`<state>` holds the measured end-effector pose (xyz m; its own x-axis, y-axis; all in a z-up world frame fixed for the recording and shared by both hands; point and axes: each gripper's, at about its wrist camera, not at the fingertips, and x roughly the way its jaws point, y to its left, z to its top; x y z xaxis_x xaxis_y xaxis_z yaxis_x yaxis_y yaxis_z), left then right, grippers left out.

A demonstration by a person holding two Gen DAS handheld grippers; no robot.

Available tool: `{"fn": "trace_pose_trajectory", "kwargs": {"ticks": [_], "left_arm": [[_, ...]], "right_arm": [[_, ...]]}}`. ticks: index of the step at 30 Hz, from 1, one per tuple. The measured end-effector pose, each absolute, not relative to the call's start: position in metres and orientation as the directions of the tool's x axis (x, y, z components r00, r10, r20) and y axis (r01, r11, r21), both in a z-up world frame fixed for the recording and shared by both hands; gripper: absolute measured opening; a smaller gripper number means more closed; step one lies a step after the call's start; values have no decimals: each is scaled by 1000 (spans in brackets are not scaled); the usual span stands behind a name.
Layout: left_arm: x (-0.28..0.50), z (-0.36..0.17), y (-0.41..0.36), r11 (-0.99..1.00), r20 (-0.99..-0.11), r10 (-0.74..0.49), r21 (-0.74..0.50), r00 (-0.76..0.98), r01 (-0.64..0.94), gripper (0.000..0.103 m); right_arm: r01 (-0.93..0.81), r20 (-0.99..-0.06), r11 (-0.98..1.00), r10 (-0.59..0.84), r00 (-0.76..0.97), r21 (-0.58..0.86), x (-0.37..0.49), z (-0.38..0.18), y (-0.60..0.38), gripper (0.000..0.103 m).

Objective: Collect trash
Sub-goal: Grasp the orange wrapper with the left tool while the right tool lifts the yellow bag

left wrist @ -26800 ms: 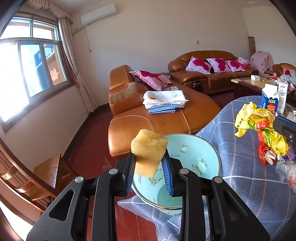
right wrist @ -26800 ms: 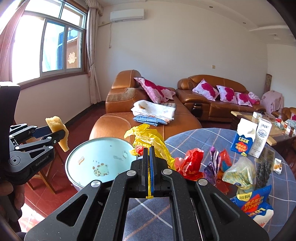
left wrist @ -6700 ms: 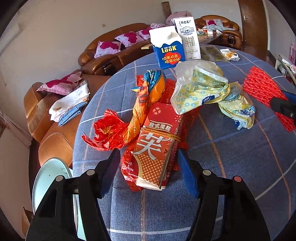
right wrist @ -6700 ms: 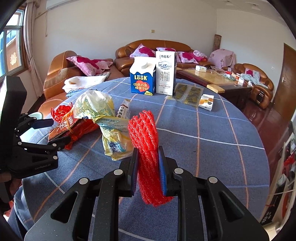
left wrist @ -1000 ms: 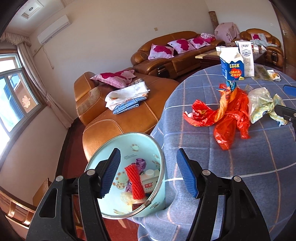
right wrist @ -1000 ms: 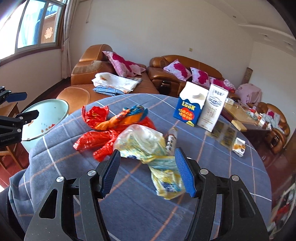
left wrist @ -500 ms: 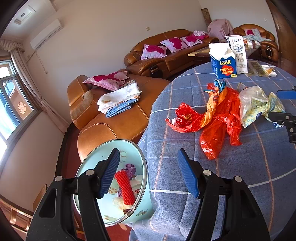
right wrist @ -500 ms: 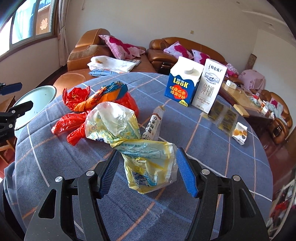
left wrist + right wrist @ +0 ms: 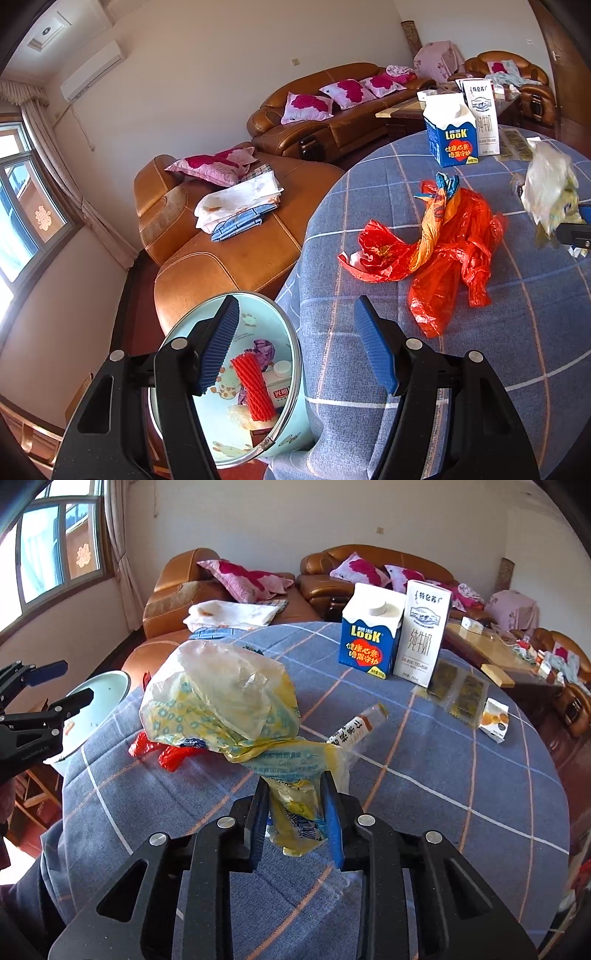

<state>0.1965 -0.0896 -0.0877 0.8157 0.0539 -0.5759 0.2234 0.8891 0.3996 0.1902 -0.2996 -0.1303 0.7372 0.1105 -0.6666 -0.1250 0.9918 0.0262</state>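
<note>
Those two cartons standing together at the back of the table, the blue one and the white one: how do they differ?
The blue carton is squat with a sloped top and a round white cap; the white carton is taller, slimmer and flat-topped, with no cap visible. The blue carton carries big "LOOK" lettering over a red patch; the white carton bears grey characters and a small picture. Both stand upright, side by side, on the blue checked tablecloth.

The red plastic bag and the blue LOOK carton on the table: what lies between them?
In the left wrist view, only bare checked tablecloth lies between the red plastic bag and the blue LOOK carton.
</note>
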Motion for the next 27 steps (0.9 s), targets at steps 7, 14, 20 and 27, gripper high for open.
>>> {"fn": "trace_pose_trajectory", "kwargs": {"ticks": [7,14,20,27], "left_arm": [[224,-82,-107,898,-578,27,372,816,234,73],[258,-102,-129,897,-647,-11,331,762,294,75],[269,-123,-134,898,-700,-23,299,714,322,72],[263,-132,-145,875,-722,-91,271,686,401,29]], "right_arm": [[-2,-591,1000,-9,807,-18,187,-116,-311,25],[0,-582,999,-30,813,-52,195,-119,-310,25],[-22,-585,997,-23,810,-69,199,-122,-306,25],[-33,-594,997,-17,805,-73,202,-125,-304,25]]}}
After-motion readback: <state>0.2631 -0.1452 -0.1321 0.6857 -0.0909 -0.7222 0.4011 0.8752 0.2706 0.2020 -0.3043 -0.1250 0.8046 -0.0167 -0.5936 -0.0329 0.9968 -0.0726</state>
